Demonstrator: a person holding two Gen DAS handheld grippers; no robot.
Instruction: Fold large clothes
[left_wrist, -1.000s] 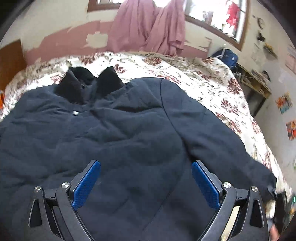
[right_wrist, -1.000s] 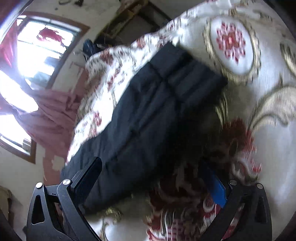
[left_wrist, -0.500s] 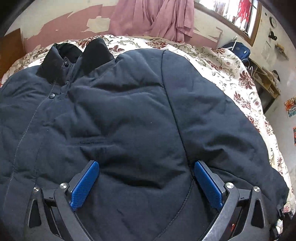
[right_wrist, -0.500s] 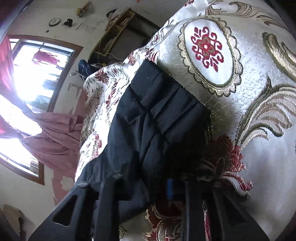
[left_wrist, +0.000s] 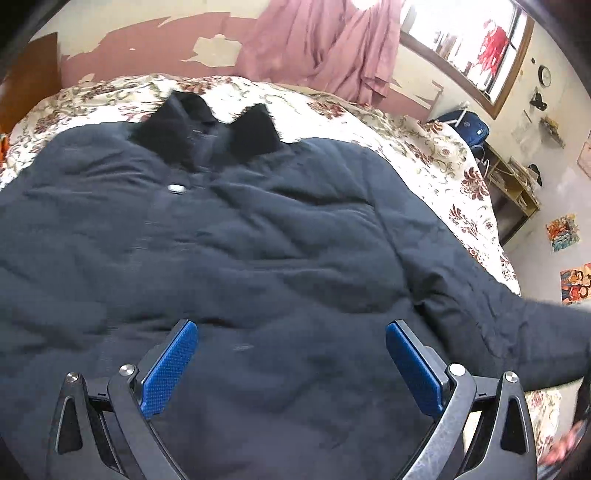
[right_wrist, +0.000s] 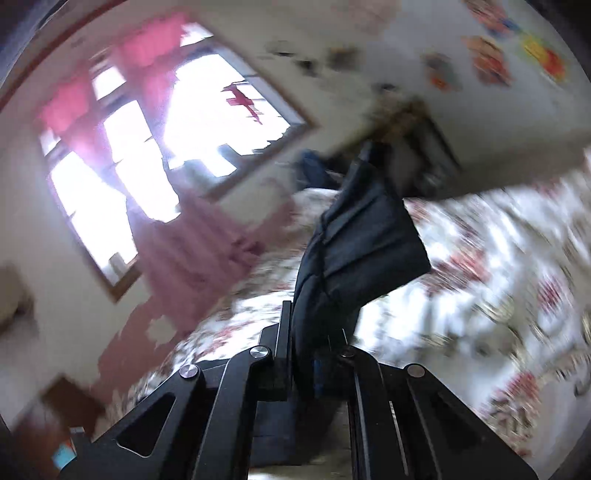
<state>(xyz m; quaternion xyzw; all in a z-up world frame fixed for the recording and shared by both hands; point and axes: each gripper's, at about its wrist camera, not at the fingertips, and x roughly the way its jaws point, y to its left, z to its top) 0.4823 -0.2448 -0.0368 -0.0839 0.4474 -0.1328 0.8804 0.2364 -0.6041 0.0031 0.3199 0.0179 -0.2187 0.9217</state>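
Gripping the dark navy padded jacket's sleeve cuff (right_wrist: 365, 236), right gripper (right_wrist: 314, 354) jaws clamped on fabric, prob. to fold it inward. Jacket (left_wrist: 258, 258) lies flat on floral bed (left_wrist: 424, 155); left gripper (left_wrist: 291, 365) jaws wide open, empty, over its body.

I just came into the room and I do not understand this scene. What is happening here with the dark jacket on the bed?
A person with a gripper in each hand is folding a dark jacket spread on a bed with a floral cover. The right gripper is shut on the jacket's sleeve, holding the cuff end in the air above the bed. The left gripper hovers open over the jacket's body, gripping nothing. No fold is laid yet.
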